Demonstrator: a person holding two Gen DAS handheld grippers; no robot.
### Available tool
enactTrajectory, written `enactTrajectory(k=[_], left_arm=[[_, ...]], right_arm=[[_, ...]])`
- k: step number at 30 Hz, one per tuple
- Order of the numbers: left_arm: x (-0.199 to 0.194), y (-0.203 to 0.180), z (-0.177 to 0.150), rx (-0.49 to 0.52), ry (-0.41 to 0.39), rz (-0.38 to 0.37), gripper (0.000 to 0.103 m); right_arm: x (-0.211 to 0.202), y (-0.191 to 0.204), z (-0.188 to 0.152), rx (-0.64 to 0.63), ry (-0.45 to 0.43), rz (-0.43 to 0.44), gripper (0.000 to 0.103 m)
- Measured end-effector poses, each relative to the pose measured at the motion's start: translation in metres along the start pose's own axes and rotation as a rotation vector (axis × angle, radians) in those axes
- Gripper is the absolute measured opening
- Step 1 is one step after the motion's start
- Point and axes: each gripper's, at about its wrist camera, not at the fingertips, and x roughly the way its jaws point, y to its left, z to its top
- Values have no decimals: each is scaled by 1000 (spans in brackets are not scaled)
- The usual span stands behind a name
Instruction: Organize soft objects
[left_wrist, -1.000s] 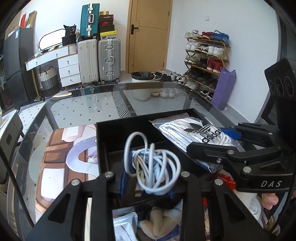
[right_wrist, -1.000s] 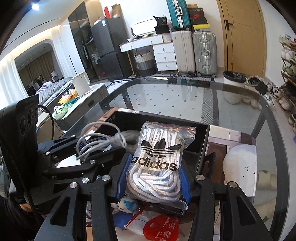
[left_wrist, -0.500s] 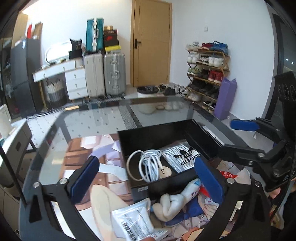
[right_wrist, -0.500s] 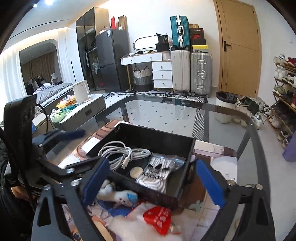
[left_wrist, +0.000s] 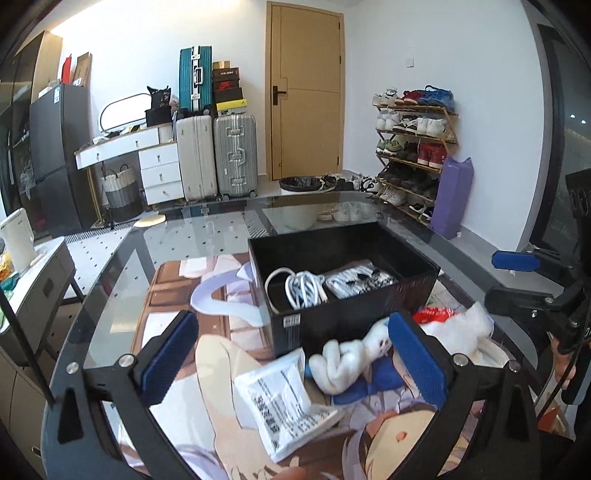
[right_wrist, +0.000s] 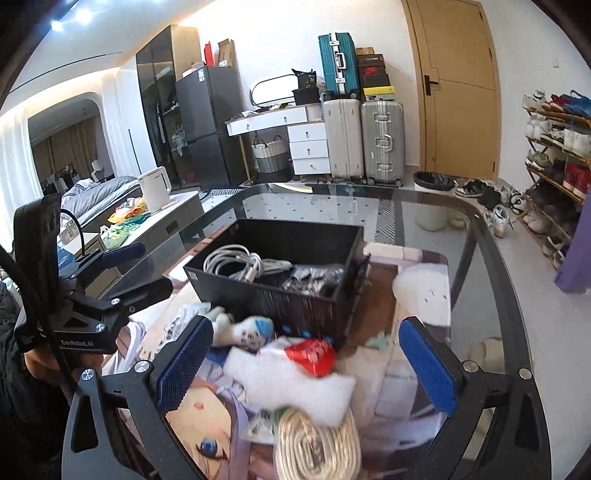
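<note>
Both tongs, left (left_wrist: 291, 360) and right (right_wrist: 306, 363), are being held wide and empty, low in frame, before the black box (left_wrist: 354, 321) holding white cable (left_wrist: 301, 286).

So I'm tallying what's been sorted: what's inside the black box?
Inside the black box: a coiled white cable on its left and a bagged striped item on its right. Whatever lies beneath them is hidden.

The left gripper (left_wrist: 291, 354) is a black angular frame with silver screw heads and ribbed blue pads (left_wrist: 168, 356). The right gripper (right_wrist: 306, 360) is built alike. A black cable (right_wrist: 72, 229) loops off the left unit, whose side reads, seemingly, "GenRobot.AI".
</note>
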Motion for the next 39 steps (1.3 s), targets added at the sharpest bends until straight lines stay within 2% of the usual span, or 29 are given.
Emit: enactTrajectory(k=[11,25,35,39], left_arm=[[-4,6,-13,-33,35,-24,103],[16,12,-23,-25,120,0,103],[27,18,-29,-49,193,-3,103],[32,22,-32,-63,224,40,103]], right_arm=[[-3,6,-18,-12,68,-19,102],[19,12,-30,-30,140,0,102],[25,15,-32,-35,145,-5,102],[26,15,-33,-39,141,-2,102]])
